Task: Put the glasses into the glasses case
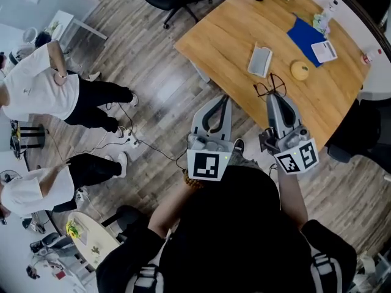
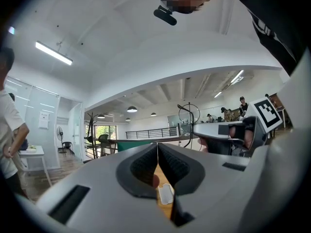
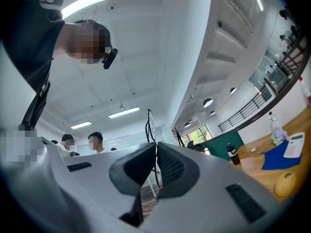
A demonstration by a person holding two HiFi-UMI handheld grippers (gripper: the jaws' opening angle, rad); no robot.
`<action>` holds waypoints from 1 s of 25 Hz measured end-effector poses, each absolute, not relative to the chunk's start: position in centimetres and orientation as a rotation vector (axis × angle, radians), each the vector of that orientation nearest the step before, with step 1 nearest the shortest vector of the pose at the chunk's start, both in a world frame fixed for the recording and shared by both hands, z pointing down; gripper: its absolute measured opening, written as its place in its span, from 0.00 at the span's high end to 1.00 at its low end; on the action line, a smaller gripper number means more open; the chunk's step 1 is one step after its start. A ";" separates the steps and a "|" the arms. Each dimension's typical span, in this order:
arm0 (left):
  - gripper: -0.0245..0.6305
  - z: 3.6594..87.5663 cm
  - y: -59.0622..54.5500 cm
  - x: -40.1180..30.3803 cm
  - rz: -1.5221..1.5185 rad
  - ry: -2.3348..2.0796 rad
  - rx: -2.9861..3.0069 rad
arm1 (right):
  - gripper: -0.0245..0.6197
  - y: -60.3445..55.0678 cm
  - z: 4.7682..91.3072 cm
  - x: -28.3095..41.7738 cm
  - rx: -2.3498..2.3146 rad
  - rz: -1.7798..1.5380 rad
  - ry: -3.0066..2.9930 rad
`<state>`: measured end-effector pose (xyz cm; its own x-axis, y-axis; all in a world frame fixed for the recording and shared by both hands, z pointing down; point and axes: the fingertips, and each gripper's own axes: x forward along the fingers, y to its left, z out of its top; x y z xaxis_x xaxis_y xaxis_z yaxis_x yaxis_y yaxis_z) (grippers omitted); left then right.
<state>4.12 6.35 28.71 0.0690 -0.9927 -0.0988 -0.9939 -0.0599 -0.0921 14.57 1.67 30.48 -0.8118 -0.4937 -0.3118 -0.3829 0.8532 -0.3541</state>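
Black-clad shoulders point(image 1: 244, 237) of the person fill the foreground, with both grippers held out toward a wooden surface point(image 1: 226, 41). Left gripper point(image 1: 223, 101) has its fingers pressed together with nothing between them, while the right gripper point(image 1: 275, 96) has its fingers closed on the thin-framed glasses point(image 1: 269, 88), which stick out past the fingertips and are seen against the surface. Grey glasses case point(image 1: 261, 61) lies flat on the surface just beyond those right fingertips, apart from the glasses, with a round yellow object point(image 1: 299, 70) off to their right.
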 end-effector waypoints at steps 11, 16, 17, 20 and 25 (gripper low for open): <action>0.93 29.2 5.2 1.9 0.023 2.087 -2.196 | 0.94 -0.4 30.7 13.2 -0.690 -0.391 2.646; 0.93 28.9 4.6 0.7 0.060 2.060 -2.223 | 0.94 -0.4 30.1 12.6 -0.731 -0.365 2.645; 0.93 28.9 4.5 0.6 0.071 2.057 -2.230 | 0.94 -0.4 29.9 12.5 -0.739 -0.361 2.642; 0.93 28.3 3.9 -0.1 0.097 2.026 -2.236 | 0.94 -0.5 29.6 11.9 -0.756 -0.348 2.641; 0.93 28.0 3.2 -2.2 0.112 1.998 -2.257 | 0.94 -0.7 28.9 9.7 -0.779 -0.327 2.639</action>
<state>-2.25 3.23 27.98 0.1231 -0.9827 -0.1383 -0.9920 -0.1180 -0.0447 9.73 -0.72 28.89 -0.7793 -0.5600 -0.2812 -0.4745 0.8205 -0.3188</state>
